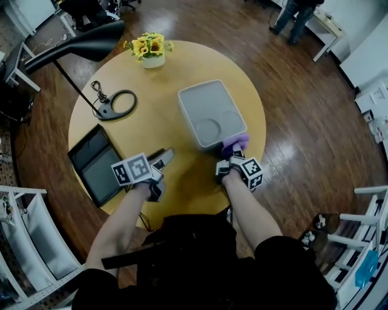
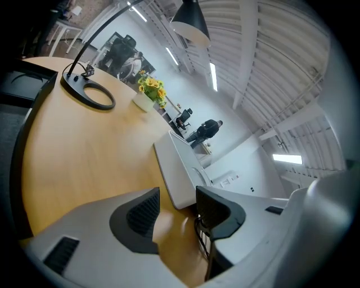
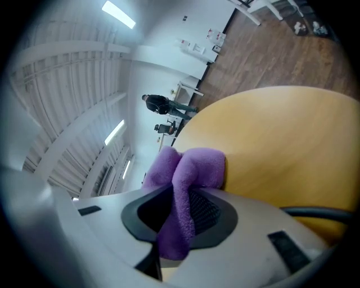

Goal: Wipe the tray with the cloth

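The purple cloth (image 3: 190,169) is being gripped by the right gripper (image 3: 180,212), just beside the near corner of the gray tray (image 1: 211,113) on the table (image 1: 154,136). The left gripper (image 2: 177,211) is being held with its 2 jaws apart, empty.

Dark brown plank floor (image 1: 291,121) around a round pale-wood table (image 1: 151,127), bearing a black ring-based desk lamp (image 1: 91,41), a white pot of yellow sunflowers (image 1: 151,51) and a flat black panel (image 1: 96,162). White metal shelving racks (image 1: 27,242) at far left and right, a white desk (image 1: 327,25) far off with a person (image 1: 294,15) standing beside. Bright strip lights (image 2: 214,76) on a white ribbed ceiling (image 2: 270,67).
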Demonstrator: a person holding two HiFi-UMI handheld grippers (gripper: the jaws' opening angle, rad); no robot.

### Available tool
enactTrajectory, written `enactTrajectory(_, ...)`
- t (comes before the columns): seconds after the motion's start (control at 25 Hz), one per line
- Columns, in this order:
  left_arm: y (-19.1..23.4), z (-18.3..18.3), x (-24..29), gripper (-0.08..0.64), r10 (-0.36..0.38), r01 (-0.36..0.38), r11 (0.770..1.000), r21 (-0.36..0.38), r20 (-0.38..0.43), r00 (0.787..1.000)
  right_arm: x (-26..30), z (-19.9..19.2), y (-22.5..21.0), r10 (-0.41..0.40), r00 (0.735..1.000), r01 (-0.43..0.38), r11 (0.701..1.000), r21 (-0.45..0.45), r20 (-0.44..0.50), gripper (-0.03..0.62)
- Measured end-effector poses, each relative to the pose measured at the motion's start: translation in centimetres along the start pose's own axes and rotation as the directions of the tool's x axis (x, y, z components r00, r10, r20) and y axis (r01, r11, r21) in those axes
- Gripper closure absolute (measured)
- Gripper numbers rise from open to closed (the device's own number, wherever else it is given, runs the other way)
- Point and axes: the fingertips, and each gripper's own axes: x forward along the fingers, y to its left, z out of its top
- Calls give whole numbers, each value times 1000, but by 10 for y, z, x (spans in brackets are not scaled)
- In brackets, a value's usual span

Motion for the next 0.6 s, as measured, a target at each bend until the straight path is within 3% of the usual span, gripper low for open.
enactTrajectory(0.32, 3, -7, -7, 364, -22, 22, 1000, 9, -38, 999, -10, -41, 4, -7, 999, 6, 1000, -25, -45, 505)
enactTrajectory(0.6, 9, -3, -7, 364, 0, 0, 1000, 13, -37, 999, -11, -53, 6, -30, 997, 27, 999, -41, -73, 505)
